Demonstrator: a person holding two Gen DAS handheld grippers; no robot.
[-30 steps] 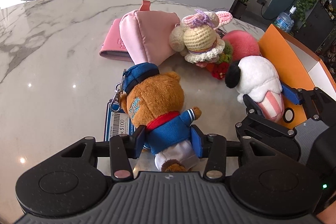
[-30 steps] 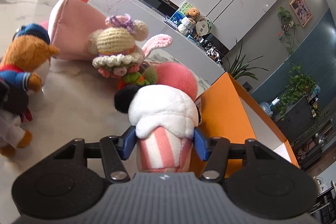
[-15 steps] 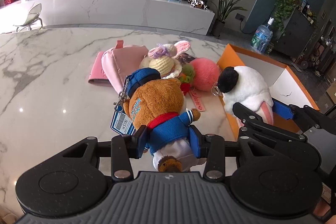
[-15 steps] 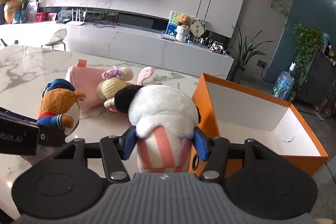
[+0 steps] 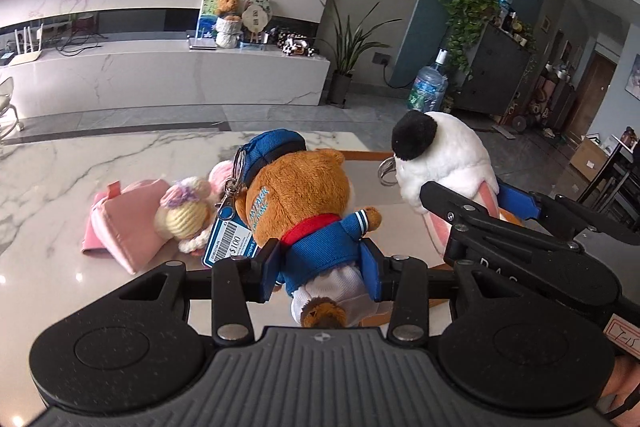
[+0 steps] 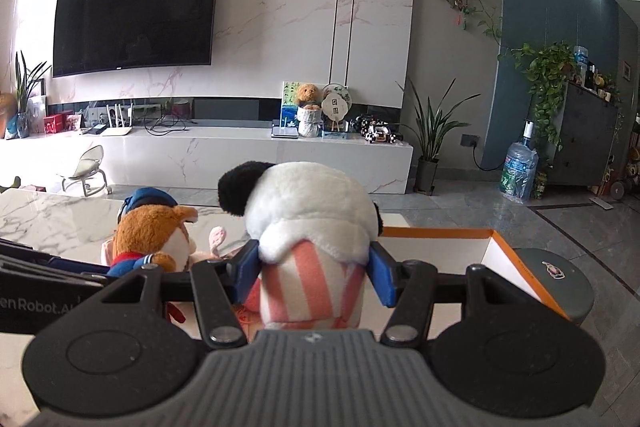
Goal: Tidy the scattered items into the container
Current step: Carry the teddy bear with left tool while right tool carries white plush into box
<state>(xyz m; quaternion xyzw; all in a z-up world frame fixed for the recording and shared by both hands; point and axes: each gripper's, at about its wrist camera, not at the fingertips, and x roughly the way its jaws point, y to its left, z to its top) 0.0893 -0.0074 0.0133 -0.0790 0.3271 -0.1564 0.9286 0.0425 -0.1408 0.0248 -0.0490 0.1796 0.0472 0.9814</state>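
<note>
Both toys are held clear of the marble table (image 5: 60, 163), and the relation that matters is where each hangs from the orange box (image 6: 516, 267), the container for this tidy-up. The right gripper (image 6: 314, 275) has its blue pads pressed into the pink-striped body of the white plush (image 6: 312, 215), the one with a black ear, so it is clamped on that toy. In the right wrist view the box's white interior and orange rim lie just beyond and to the right of this plush, whose long axis points away from the gripper toward the box's near wall. The left gripper (image 5: 322, 267) is clamped across the blue jacket of the brown bear (image 5: 298, 195), the bear upright with its capped head farthest from the pads and its price tag (image 5: 230, 245) dangling on the side away from the box. In the left wrist view the bear hangs farther from the box than the white plush does, with the right gripper between bear and box, and only a thin strip of the box's rim shows past the bear. The right hand is therefore judged nearer to the box and better placed to release first. Left on the table, on the bear's far side from the box, are the pink pouch (image 5: 124, 223) and the crocheted doll (image 5: 186, 215).
</note>
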